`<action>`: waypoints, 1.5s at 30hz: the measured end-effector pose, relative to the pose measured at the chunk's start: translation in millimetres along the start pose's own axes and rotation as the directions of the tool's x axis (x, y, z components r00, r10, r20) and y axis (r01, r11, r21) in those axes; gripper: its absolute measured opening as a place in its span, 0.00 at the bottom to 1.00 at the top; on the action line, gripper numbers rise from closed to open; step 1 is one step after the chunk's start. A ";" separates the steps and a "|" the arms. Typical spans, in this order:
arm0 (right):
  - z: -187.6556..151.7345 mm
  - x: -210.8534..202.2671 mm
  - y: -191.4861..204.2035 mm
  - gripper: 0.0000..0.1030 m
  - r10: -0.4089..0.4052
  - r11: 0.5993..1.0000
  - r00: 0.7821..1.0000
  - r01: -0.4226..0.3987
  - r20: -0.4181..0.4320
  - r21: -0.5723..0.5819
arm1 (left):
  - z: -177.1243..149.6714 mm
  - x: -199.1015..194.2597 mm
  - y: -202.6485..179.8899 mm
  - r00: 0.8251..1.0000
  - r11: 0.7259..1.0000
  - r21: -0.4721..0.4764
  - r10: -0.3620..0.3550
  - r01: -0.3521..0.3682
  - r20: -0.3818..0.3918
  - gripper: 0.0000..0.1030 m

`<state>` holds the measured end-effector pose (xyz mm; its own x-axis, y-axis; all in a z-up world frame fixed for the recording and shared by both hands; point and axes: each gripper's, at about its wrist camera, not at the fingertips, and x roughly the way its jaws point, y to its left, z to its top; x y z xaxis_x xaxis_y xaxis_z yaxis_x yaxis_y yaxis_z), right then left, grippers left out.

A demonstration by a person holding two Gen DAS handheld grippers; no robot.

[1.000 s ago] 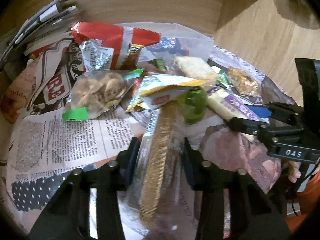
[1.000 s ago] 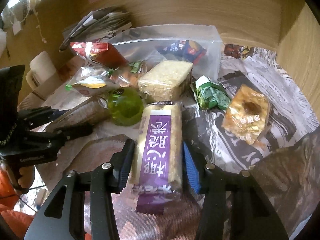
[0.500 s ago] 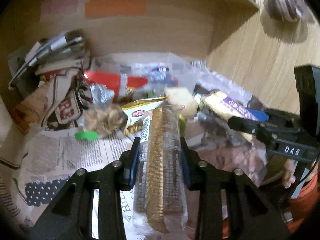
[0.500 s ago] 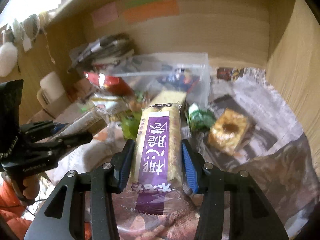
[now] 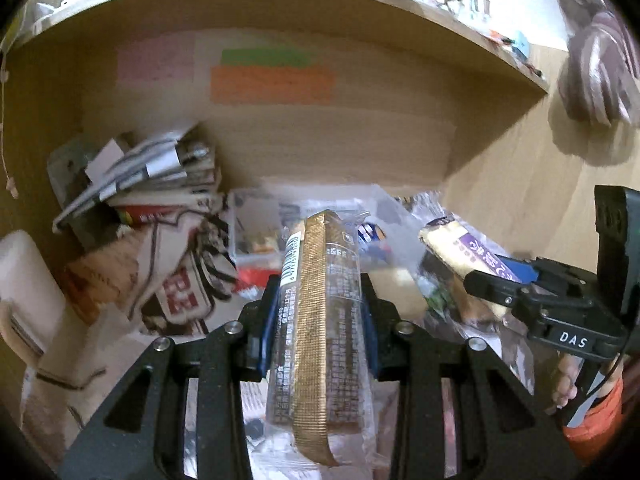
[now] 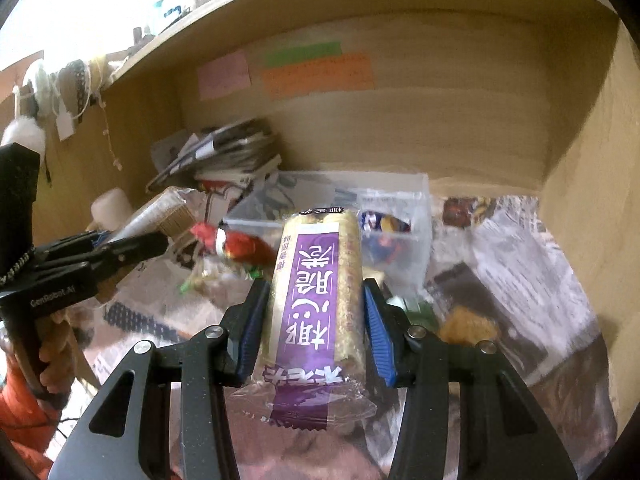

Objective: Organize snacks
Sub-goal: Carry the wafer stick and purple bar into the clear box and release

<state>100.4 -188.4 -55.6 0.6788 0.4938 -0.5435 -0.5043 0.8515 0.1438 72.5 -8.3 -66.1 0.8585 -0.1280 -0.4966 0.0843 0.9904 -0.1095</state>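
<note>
Clamping a long clear-wrapped brown wafer bar with a gold ridged seam (image 5: 320, 320), the left gripper (image 5: 318, 320) holds it lengthwise at the centre of the left wrist view, its blue-padded fingers (image 5: 267, 320) pressed against both sides. Toward the right edge of that frame, the right gripper (image 5: 520, 292) shows side-on. In the right wrist view, the right gripper (image 6: 314, 320) grips a pale puffed-rice bar in a clear wrapper with a purple label (image 6: 316, 300) at frame centre, fingers closed on its sides. Beyond both bars, in mid-frame, a clear plastic box (image 6: 400, 200) sits on crumpled newspaper (image 6: 520, 256), with a red snack packet (image 6: 240, 246) to its left. Upper centre, orange, green and pink paper notes (image 6: 320, 72) stick to the wooden back panel (image 6: 440, 132). A stack of magazines (image 5: 160, 172) lies at the left.
</note>
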 end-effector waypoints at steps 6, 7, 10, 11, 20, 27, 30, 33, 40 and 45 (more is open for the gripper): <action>27.4 17.1 2.7 0.42 0.016 1.000 1.000 -0.016 0.024 -0.006 | 23.1 18.4 18.7 1.000 1.000 -0.022 0.005 -0.005 0.003 0.34; 33.5 20.8 3.3 0.42 0.016 1.000 0.999 -0.016 0.029 -0.010 | 26.4 21.5 20.8 1.000 1.000 -0.022 0.008 -0.008 0.004 0.34; 46.6 28.8 3.8 0.42 0.016 1.000 0.999 -0.015 0.038 -0.020 | 37.9 33.5 27.2 1.000 1.000 -0.022 0.019 -0.019 -0.002 0.34; 51.4 32.0 3.6 0.42 0.015 1.000 0.999 -0.014 0.042 -0.022 | 41.9 37.8 29.3 1.000 0.999 -0.023 0.022 -0.022 -0.005 0.34; 84.2 68.4 -2.7 0.42 0.009 1.000 1.000 -0.008 0.023 -0.027 | 72.0 75.4 39.7 0.998 0.998 -0.010 0.054 -0.054 -0.031 0.34; 96.1 106.3 -6.4 0.42 0.006 1.000 0.999 -0.007 -0.045 -0.025 | 82.7 111.2 48.4 0.995 0.999 -0.026 0.041 -0.043 -0.086 0.34; 98.0 122.5 -6.3 0.42 0.009 1.000 0.997 -0.010 -0.079 -0.023 | 84.8 127.1 50.3 0.992 0.999 -0.030 0.026 -0.030 -0.120 0.34; 97.5 137.2 -5.5 0.42 0.004 1.000 0.994 -0.007 -0.109 -0.026 | 85.7 140.7 51.6 0.988 0.999 -0.027 0.017 -0.021 -0.153 0.34; 91.6 163.7 -6.2 0.42 -0.008 0.999 0.984 0.000 -0.180 -0.046 | 86.3 165.8 59.9 0.973 0.999 -0.014 0.028 -0.033 -0.228 0.34; 87.0 176.4 -11.6 0.42 -0.001 1.000 0.976 -0.006 -0.220 -0.030 | 85.9 178.9 66.1 0.959 0.999 -0.040 -0.002 -0.010 -0.283 0.35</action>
<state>272.4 -95.9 -81.2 0.5455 0.4420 -0.7121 -0.5238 0.8431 0.1221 275.1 38.7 -88.2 0.6801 -0.1393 -0.7198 0.0552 0.9887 -0.1392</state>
